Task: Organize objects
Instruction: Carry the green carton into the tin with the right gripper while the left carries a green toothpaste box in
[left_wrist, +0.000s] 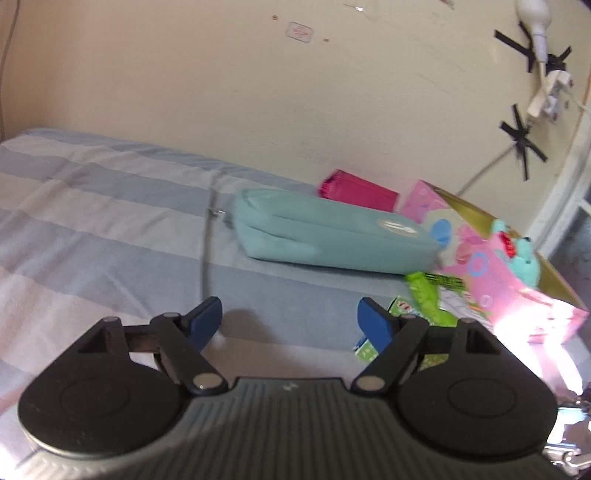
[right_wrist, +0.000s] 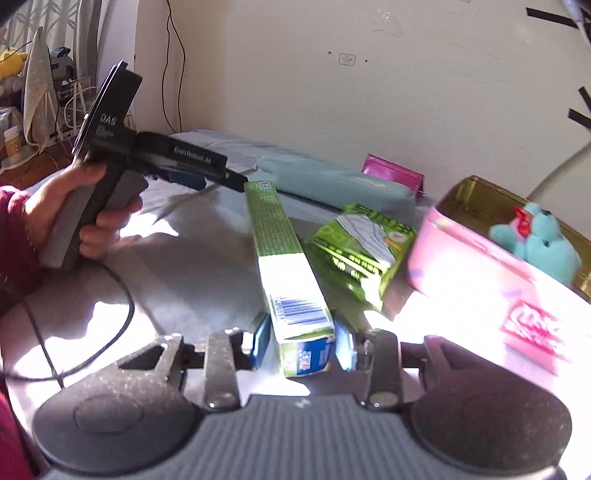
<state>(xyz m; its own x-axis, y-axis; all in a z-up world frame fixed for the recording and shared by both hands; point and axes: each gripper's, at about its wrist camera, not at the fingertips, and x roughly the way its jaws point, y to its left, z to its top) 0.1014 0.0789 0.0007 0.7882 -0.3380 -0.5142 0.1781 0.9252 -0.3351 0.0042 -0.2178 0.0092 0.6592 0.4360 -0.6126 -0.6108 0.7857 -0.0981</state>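
Your right wrist view shows what the left one misses: your right tongs (right_wrist: 301, 341) are clenched on the near end of a long green toothpaste box (right_wrist: 282, 258), blue pads pressing both its sides, the box reaching away over the striped bed (right_wrist: 177, 266). It also shows your left hand (right_wrist: 70, 206) at the left, gripping the handle of the other tool.

Your left wrist view shows your left tongs (left_wrist: 290, 325) released, pads well apart with only the bed sheet (left_wrist: 92, 206) between them. Only a corner of the green box peeks out beside the right pad there.

Both views share the rest. A teal pencil case (left_wrist: 332, 232) lies far along the wall, with a magenta pouch (left_wrist: 356, 190) behind it. A green packet (right_wrist: 364, 247) sits just right of the long box. At the right stands an open pink tin (right_wrist: 465, 258) with a gold inside; a small teal plush toy (right_wrist: 543, 243) with a red bow sits in it.
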